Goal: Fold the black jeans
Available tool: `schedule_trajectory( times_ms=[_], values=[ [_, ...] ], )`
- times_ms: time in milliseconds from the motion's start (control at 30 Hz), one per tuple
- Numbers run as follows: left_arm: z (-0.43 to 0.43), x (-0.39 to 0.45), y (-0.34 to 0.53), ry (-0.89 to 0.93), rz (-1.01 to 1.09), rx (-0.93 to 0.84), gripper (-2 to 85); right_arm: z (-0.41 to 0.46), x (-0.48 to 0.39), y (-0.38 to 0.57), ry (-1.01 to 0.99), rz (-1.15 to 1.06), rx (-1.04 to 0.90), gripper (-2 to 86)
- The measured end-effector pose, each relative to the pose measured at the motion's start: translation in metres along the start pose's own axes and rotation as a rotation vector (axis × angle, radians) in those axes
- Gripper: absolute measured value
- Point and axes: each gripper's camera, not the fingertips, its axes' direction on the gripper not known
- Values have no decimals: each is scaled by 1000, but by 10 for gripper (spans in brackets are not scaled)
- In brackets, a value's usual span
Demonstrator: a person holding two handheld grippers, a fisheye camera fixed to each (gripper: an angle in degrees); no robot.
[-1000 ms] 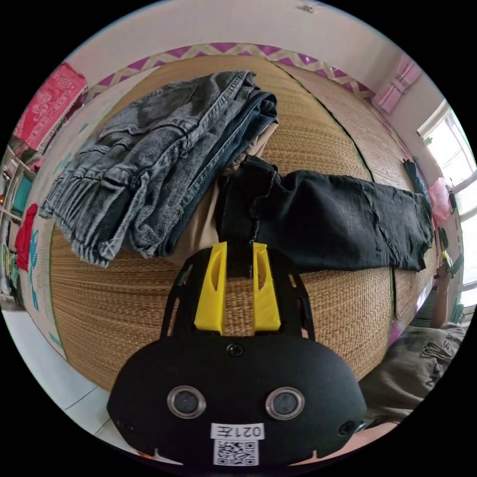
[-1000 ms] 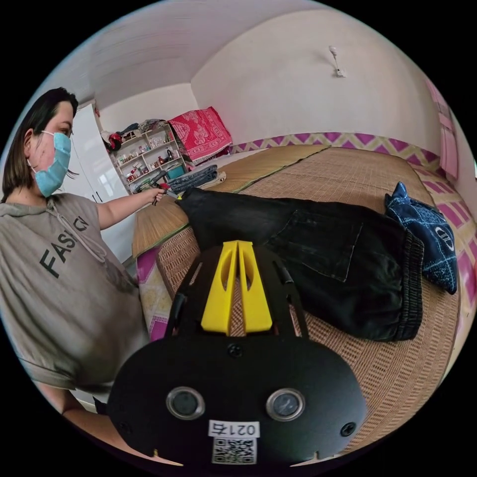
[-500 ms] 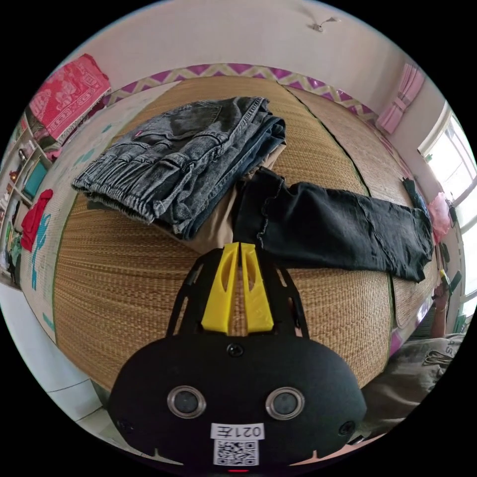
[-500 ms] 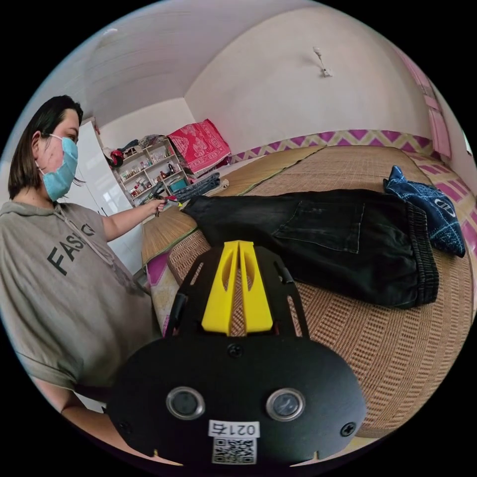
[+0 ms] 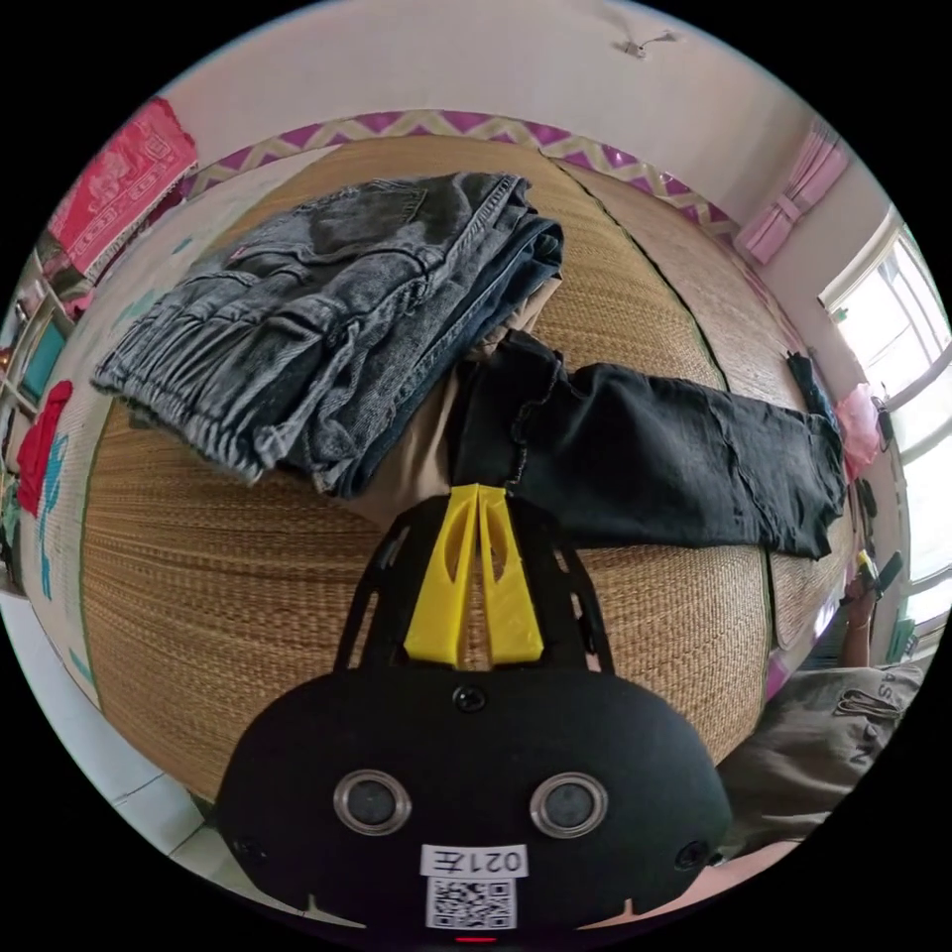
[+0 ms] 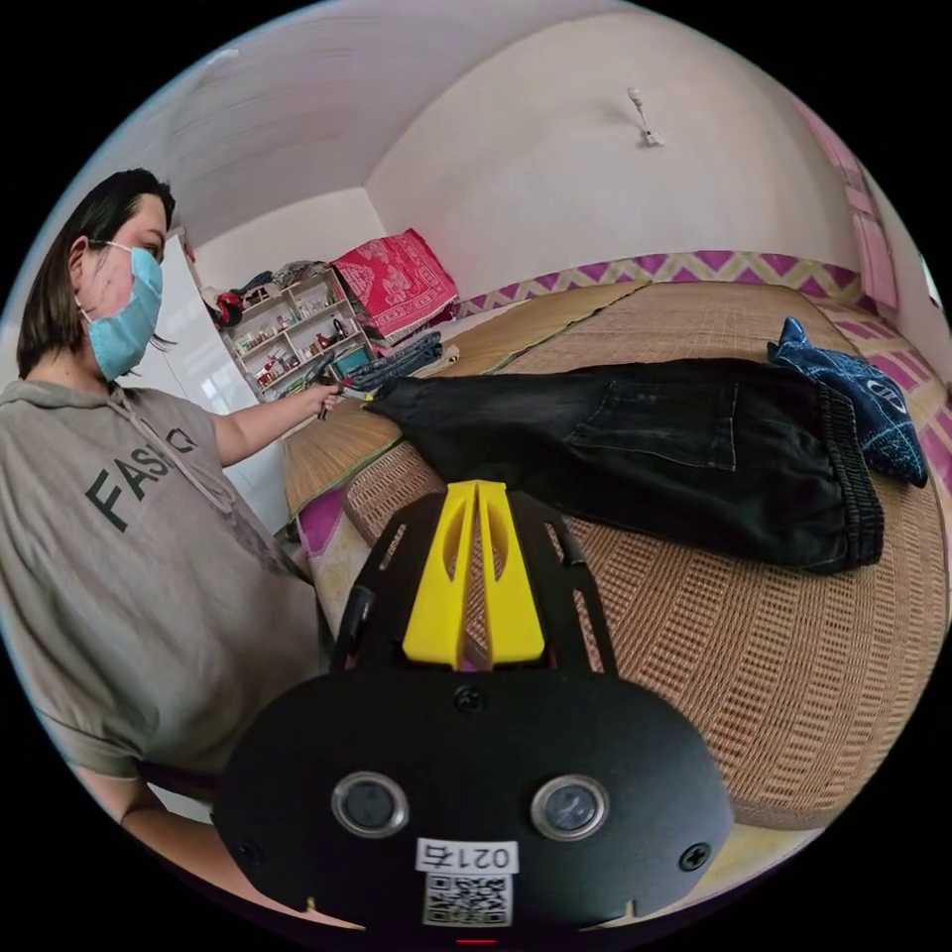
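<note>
Black jeans [image 5: 654, 466]: we log them laid long, halved leg over leg, on the woven mat [image 5: 248, 595], hem just ahead of our left gripper [image 5: 478, 496], waistband [image 6: 853, 476] ahead and right of our right gripper [image 6: 476, 493]. Both claws pinched together, holding nothing. Cross-folds, we judge, outstanding. Folded grey jeans [image 5: 327, 317] left of hem.

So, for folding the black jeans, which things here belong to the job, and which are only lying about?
Belong to the job:
- black jeans, spread on the woven mat
- left tongs, tips at the leg hem
- right tongs, above the mat

Lying about:
- folded grey jeans, stacked beside the hem
- dark blue patterned cloth by the waistband
- red cloth
- shelf
</note>
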Motion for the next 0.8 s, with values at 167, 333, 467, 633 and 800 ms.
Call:
schedule_trajectory(
  times_ms=[167, 333, 467, 633, 800],
  values=[
    [-36, -8, 25, -6, -8, 15, -9, 10, 7, 6, 34, 83, -3, -6],
    [-23, -42, 35, -71, -168, -24, -9, 28, 13, 14, 47, 144, -25, -6],
    [-44, -54, 58, -11, -177, 89, -5, 31, 4, 17, 55, 134, -28, -6],
    [-68, -43, 85, 253, -217, 124, 55, 29, 2, 23, 10, 124, -19, -6],
    [-63, -48, 106, 374, -489, 164, 104, 31, 2, 24, -31, 103, -32, -6]
  ],
)
